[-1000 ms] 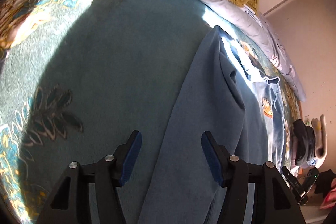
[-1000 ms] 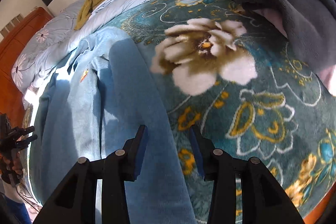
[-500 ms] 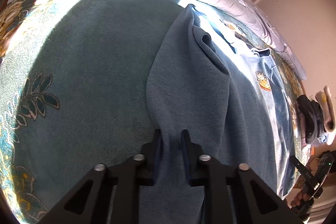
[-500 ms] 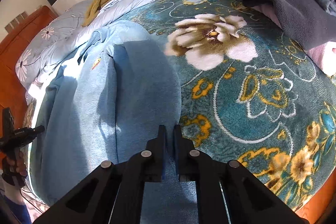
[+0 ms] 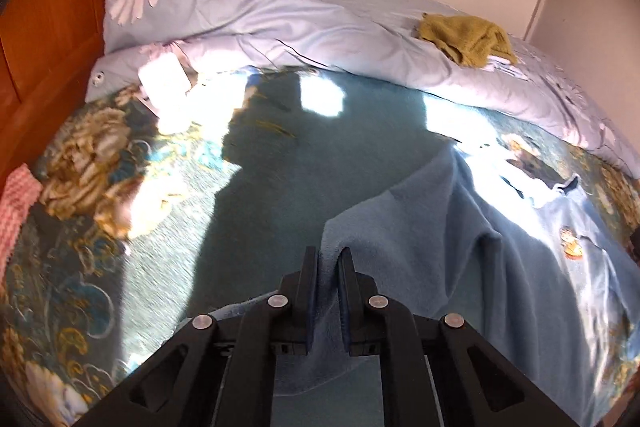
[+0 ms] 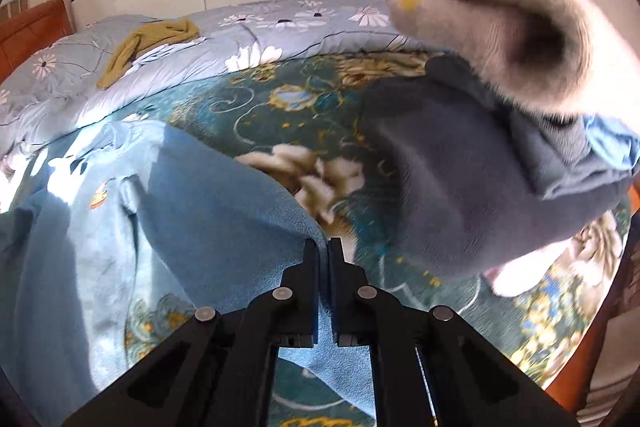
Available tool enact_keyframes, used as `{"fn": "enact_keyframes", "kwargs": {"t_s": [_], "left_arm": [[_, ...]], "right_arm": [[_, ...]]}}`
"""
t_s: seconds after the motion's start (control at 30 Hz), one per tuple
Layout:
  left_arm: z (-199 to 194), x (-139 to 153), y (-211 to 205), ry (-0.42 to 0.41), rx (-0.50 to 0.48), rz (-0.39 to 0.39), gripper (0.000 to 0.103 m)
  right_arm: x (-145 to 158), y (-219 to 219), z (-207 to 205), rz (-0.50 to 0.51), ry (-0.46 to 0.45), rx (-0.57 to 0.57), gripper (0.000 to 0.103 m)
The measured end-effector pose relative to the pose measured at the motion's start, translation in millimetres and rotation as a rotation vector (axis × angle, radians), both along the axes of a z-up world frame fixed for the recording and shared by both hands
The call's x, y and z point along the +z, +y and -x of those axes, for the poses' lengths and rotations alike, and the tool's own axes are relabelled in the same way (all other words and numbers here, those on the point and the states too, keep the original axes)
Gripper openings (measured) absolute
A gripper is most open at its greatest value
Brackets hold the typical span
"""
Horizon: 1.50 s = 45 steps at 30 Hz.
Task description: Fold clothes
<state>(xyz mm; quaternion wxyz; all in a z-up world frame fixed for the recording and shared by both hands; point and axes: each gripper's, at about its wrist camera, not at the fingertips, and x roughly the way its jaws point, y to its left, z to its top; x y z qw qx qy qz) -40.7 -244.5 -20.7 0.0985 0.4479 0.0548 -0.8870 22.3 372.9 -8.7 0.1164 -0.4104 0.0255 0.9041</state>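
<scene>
The left gripper [image 5: 328, 259] is clamped on a fold of the blue top [image 5: 420, 247], with the cloth's left edge running just left of its fingers. The right gripper [image 6: 323, 251] pinches the top [image 6: 192, 203] at its right edge. The top lies spread on the floral blanket [image 5: 280, 187], drawn up at both pinched corners. Left of the top, bare blanket reaches to the wooden headboard [image 5: 48, 19]. At far, a pale duvet [image 5: 300, 27] carries a mustard garment [image 5: 468, 37]. Just right of the right gripper, a grey clothes pile [image 6: 480, 167] crowds the blanket.
</scene>
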Motion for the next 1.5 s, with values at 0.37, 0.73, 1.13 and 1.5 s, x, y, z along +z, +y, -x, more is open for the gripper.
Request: {"fn": "enact_keyframes", "kwargs": {"t_s": [0.37, 0.73, 1.13, 1.5], "left_arm": [[76.2, -66.4, -71.7, -0.13, 0.209, -0.164, 0.011], [83.9, 10.6, 13.4, 0.046, -0.058, -0.081, 0.067], [160.7, -49.6, 249.5, -0.08, -0.781, 0.371, 0.068], [220.0, -53.0, 250.8, -0.15, -0.796, -0.011, 0.017]], "right_arm": [[-22.5, 19.7, 46.2, -0.085, -0.073, -0.056, 0.004], [21.5, 4.4, 26.9, -0.044, 0.046, -0.03, 0.047], [-9.1, -37.0, 30.1, 0.186, -0.007, 0.076, 0.05], [-33.2, -27.5, 25.1, 0.261, -0.05, 0.042, 0.05]]}}
